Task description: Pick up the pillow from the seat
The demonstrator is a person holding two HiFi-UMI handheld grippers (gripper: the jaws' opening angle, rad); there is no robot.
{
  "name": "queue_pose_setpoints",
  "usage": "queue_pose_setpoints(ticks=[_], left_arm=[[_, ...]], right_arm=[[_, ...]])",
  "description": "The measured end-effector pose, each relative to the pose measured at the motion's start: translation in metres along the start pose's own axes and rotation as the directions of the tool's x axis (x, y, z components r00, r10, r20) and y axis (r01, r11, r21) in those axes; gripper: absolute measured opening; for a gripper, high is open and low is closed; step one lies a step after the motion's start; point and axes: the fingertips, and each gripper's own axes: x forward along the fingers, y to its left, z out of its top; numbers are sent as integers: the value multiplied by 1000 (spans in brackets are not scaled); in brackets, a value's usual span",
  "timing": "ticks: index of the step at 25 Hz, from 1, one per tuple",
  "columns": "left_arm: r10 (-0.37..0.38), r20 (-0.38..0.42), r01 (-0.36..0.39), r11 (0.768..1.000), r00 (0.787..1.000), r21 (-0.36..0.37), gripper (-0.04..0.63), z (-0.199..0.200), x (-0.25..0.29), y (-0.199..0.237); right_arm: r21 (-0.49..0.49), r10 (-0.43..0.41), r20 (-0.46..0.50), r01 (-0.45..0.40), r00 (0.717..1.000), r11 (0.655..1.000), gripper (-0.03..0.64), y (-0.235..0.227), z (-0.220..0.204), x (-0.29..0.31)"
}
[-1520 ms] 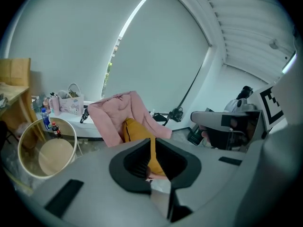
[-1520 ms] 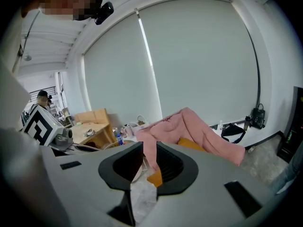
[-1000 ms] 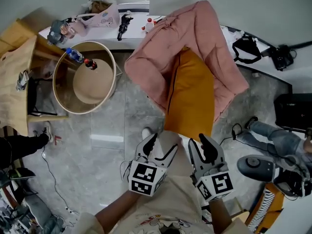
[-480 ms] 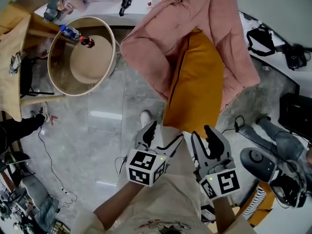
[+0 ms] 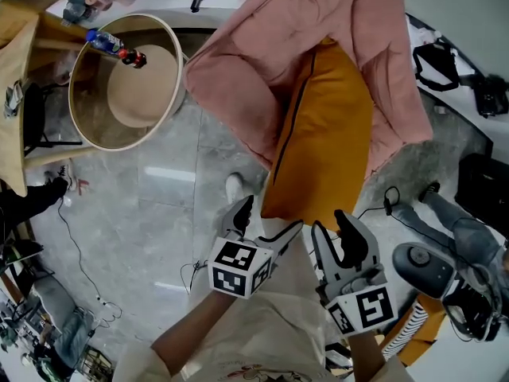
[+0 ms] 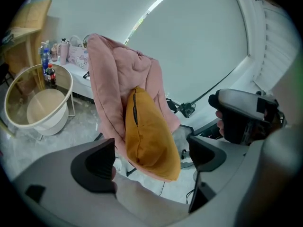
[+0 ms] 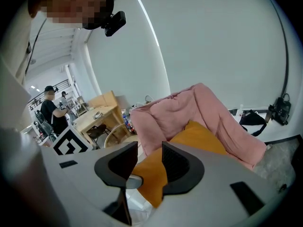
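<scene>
An orange pillow (image 5: 322, 134) leans upright on a seat draped with a pink blanket (image 5: 254, 62). Both grippers hover just short of the pillow's lower end, over the person's lap. My left gripper (image 5: 266, 223) is empty, and its jaws are opening wide. In the left gripper view the pillow (image 6: 147, 136) shows ahead, beyond the left gripper (image 6: 151, 160), against the pink blanket (image 6: 113, 74). My right gripper (image 5: 338, 231) has its jaws only slightly apart, with nothing between them. In the right gripper view the pillow (image 7: 199, 136) lies behind the narrow gap of the right gripper (image 7: 150, 162).
A round glass-rimmed side table (image 5: 79, 126) with two bottles (image 5: 119, 50) stands left of the seat. A wooden desk (image 5: 12, 94) is at the far left. A black bag (image 5: 433, 62), a person's leg (image 5: 453, 229) and a round stool base (image 5: 417, 261) are on the right.
The left jaws have spread wider. Both grippers have come a little closer to the pillow's lower end, and the head view has shifted toward the seat.
</scene>
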Motion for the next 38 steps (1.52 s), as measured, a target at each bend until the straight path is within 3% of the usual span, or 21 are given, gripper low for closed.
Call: queue_pose_setpoints(ticks=[14,25,32,38], left_arm=[[15,-48,-17,999,999,-42,494,-6,60,16],[34,-97,-41,997,995,-67,494,-13,97,16],[49,-88,-49,999,995,3,342,-8,101,7],[53,-89,-51,998,995,24,302,-9,99,9]], right_arm=[[23,26,-86,-24,996,999,167,-34,-26,28],[37,100,-182,-95,978,995,295,-77,-40,59],[14,114,-202,-113,973,993,327,-101,-37,80],[2,119,-264,-123,957,992,419,-117,-58,99]])
